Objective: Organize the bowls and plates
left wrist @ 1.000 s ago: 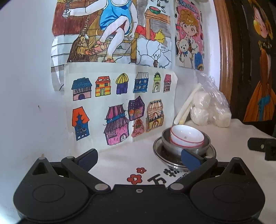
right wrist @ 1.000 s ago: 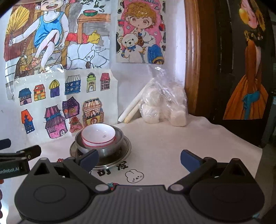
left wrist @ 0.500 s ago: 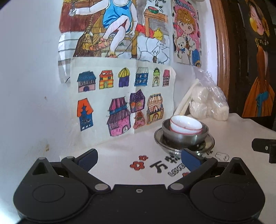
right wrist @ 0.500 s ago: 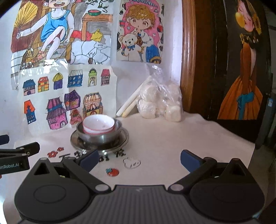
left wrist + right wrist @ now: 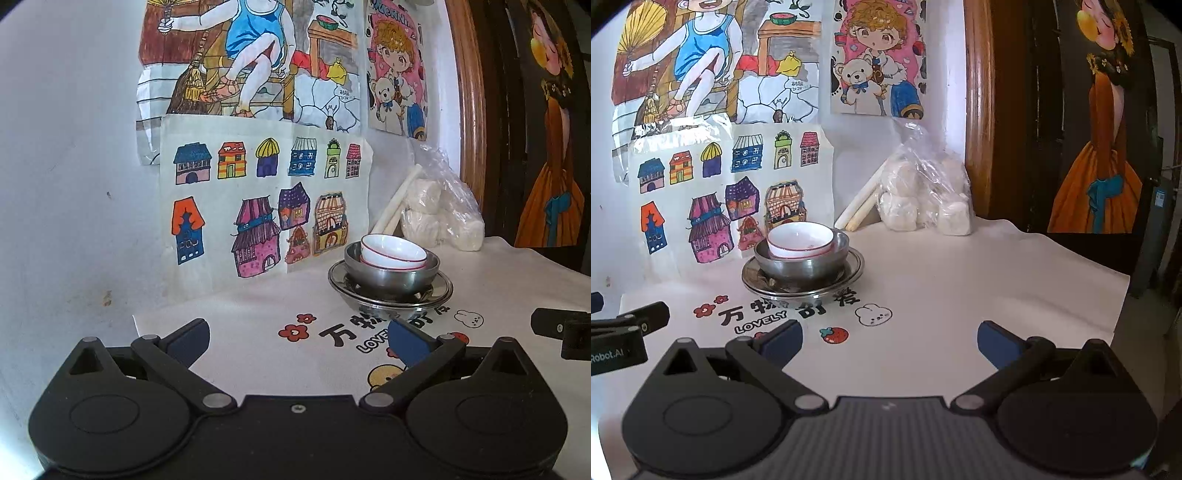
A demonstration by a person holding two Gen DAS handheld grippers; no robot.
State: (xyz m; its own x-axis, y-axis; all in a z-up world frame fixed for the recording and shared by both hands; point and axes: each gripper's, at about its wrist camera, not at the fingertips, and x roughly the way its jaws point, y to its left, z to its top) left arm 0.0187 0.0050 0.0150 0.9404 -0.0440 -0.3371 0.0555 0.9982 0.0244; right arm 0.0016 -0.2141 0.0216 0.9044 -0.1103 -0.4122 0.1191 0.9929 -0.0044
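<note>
Nearest, the left gripper (image 5: 297,338) and right gripper (image 5: 890,338) hover over the tablecloth (image 5: 960,295) with fingers spread wide, holding nothing. Beyond them, a white bowl (image 5: 800,240), tilted, sits in a steel bowl (image 5: 801,264) on a steel plate (image 5: 803,278). Farthest, by the wall, a plastic bag (image 5: 925,195) holds what may be buns.

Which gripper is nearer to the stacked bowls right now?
Hard to call; the left looks marginally nearer. The left gripper sits back with the stacked bowls ahead to its right; the right gripper has them ahead to its left. Both are open, touching nothing.
</note>
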